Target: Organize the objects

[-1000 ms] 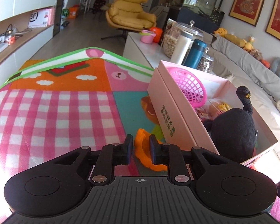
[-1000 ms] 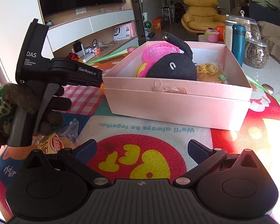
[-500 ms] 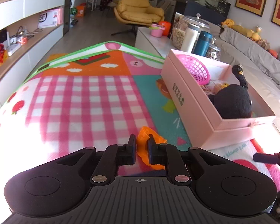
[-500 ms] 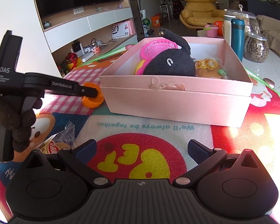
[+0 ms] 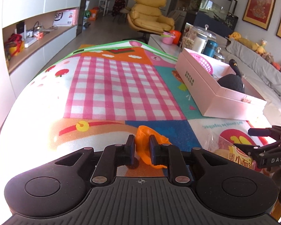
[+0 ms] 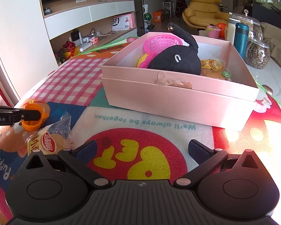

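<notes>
The orange cup (image 5: pixel 147 148), pinched by its rim in the left gripper (image 5: pixel 142 146) for carrying, hangs over the mat's (image 5: pixel 110 86) near edge; right gripper (image 6: pixel 141 150) fingers spread empty.

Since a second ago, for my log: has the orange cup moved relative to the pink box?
Yes. The orange cup has moved away from the pink box, leftward in the right wrist view.

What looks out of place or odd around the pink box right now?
The pink box has a frayed, torn patch on its front rim. A wrapped bun lies loose on the mat, outside the box.
</notes>
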`<move>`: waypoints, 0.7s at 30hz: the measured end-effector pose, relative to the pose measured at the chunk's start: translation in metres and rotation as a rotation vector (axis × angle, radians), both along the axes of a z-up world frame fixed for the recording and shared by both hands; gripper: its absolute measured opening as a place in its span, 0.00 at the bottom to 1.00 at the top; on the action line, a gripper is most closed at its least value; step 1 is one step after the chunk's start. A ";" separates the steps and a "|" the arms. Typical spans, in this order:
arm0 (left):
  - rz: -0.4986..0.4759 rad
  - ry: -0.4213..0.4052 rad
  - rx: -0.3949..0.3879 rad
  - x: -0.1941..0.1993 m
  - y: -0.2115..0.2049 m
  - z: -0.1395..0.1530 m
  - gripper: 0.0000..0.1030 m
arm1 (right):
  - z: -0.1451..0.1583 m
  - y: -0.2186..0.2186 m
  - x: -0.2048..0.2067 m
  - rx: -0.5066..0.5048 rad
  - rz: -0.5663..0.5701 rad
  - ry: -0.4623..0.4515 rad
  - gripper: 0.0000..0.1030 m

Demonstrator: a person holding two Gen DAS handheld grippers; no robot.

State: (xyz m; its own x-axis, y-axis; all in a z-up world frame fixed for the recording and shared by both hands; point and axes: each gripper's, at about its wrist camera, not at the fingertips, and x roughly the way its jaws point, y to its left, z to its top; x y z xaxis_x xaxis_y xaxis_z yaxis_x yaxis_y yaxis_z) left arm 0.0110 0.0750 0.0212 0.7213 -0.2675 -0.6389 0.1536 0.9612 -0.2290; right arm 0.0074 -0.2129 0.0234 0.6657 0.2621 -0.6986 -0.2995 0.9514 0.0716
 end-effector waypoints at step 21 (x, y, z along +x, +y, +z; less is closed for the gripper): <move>0.049 -0.093 -0.054 -0.024 0.002 -0.011 0.18 | 0.038 0.052 -0.047 -0.025 0.338 0.012 1.00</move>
